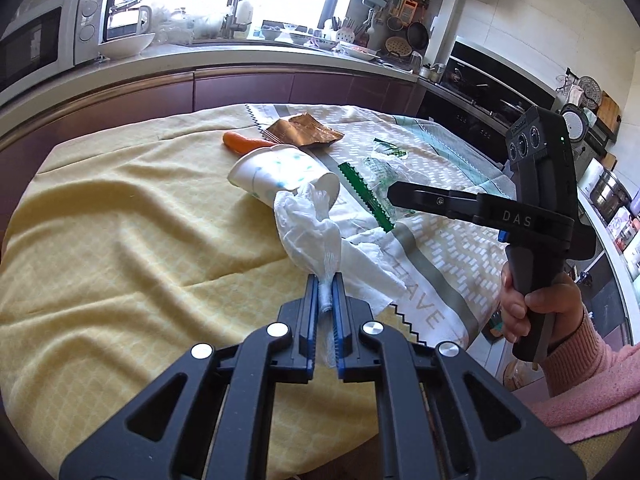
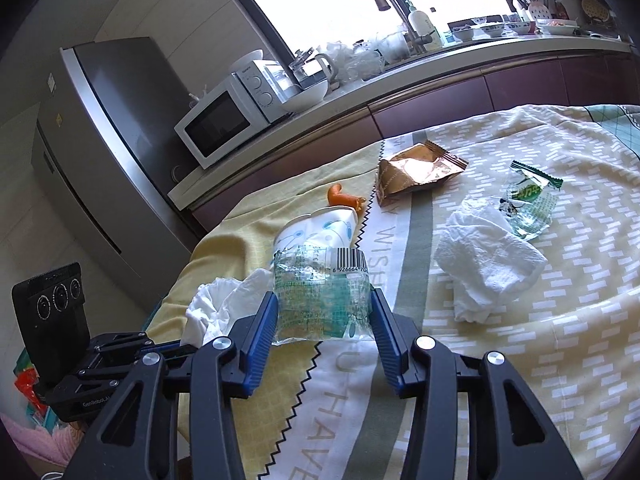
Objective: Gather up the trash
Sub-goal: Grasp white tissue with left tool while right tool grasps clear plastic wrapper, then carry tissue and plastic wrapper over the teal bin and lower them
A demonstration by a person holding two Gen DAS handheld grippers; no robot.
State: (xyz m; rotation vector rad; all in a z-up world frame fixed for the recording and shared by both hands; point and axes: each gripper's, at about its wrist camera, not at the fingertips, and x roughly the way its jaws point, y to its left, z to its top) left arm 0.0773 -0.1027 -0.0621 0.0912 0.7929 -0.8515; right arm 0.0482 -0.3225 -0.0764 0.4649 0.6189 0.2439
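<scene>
My left gripper (image 1: 326,286) is shut on a twisted end of a white tissue (image 1: 308,220), which hangs just above the tablecloth; the tissue (image 2: 224,304) also shows in the right wrist view, beside the left gripper (image 2: 176,350). My right gripper (image 2: 322,312) is shut on a clear green-printed wrapper (image 2: 322,292) with a barcode, held flat between both pads. Seen from the left, the right gripper (image 1: 394,196) has the wrapper (image 1: 368,190) at its tip. A paper cup (image 2: 316,228) lies on its side behind. A crumpled tissue (image 2: 488,264), a second clear wrapper (image 2: 528,200) and a brown foil packet (image 2: 416,168) lie on the cloth.
An orange carrot-like piece (image 1: 244,142) lies behind the cup. The table (image 1: 100,240) carries a yellow cloth and a patterned one. A counter with a microwave (image 2: 224,120) curves behind, a fridge (image 2: 100,128) stands left. A hand in a pink sleeve (image 1: 560,320) holds the right gripper.
</scene>
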